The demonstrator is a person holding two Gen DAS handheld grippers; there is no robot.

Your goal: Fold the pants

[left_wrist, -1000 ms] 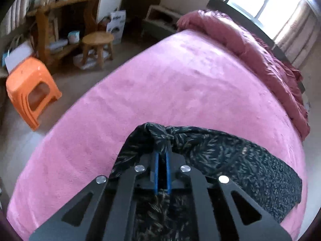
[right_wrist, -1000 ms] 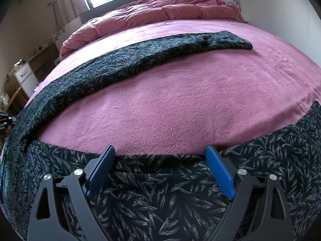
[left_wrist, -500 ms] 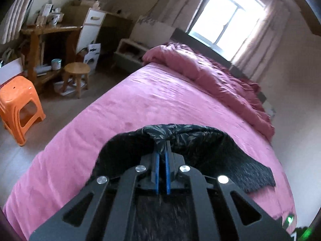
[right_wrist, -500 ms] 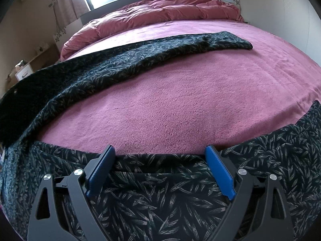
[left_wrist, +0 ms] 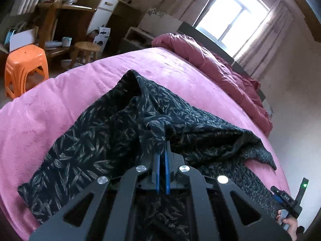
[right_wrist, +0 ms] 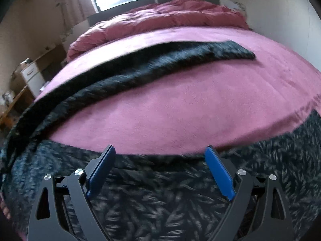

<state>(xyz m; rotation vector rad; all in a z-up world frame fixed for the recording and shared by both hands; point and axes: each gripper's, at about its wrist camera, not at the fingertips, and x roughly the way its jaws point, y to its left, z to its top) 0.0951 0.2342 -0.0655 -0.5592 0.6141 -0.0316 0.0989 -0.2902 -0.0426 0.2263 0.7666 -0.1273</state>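
Dark leaf-print pants (left_wrist: pixel 96 140) lie on the pink bed cover (left_wrist: pixel 50 104). My left gripper (left_wrist: pixel 162 148) is shut on a bunched fold of the fabric and holds it above the layer spread below. In the right wrist view one long pant leg (right_wrist: pixel 170 58) stretches across the bed cover (right_wrist: pixel 180 110), blurred. The waist part (right_wrist: pixel 160 196) lies under my right gripper (right_wrist: pixel 159 150), whose jaws stand wide and are closing. The waist edge runs between its blue pads (right_wrist: pixel 218 172), which do not press on it. The right gripper's body (left_wrist: pixel 286 198) and a hand (left_wrist: pixel 291 228) show at the left view's lower right.
A rumpled red quilt (left_wrist: pixel 220 74) lies along the head of the bed under a window (left_wrist: pixel 230 12). Beside the bed stand an orange plastic stool (left_wrist: pixel 26 64), a round wooden stool (left_wrist: pixel 87 48), a cluttered wooden desk (left_wrist: pixel 60 14) and a white cabinet (right_wrist: pixel 32 78).
My left gripper has carried its fold of fabric across the bed toward the right gripper's side and a little lower. In the right wrist view the leg's left end lifted and shifted; the jaws narrowed slightly.
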